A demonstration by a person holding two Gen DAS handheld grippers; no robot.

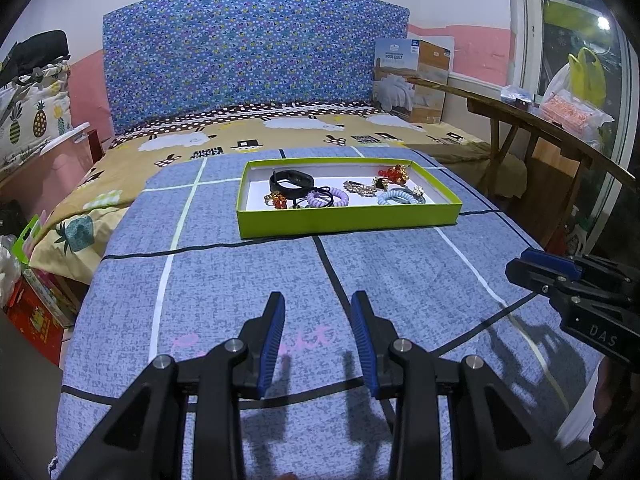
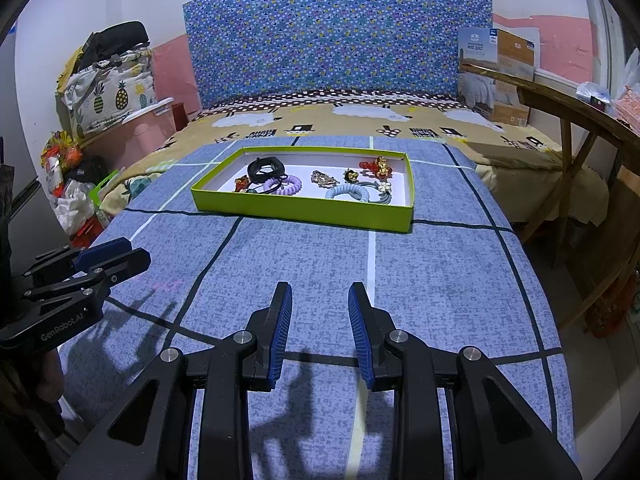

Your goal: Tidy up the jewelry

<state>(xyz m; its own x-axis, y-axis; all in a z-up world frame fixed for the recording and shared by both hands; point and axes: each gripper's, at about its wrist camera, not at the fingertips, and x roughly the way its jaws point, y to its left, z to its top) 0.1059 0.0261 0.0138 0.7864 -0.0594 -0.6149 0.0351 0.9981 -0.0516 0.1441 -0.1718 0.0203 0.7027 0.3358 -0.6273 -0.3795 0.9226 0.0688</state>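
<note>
Several light, springy hair coils and small brittle-looking clips lie inside the green tray, best pinched across a coil's band, while left gripper and right gripper hover short of it, jaws apart, empty.

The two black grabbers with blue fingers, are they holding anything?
No. The left gripper and right gripper are both open and empty, above the blue checked blanket.

Bright indoor light from above; sharp gripper shadows on blue bedspread at 6 o'clock. Strong fisheye bending, dark vignette at corners.
</note>
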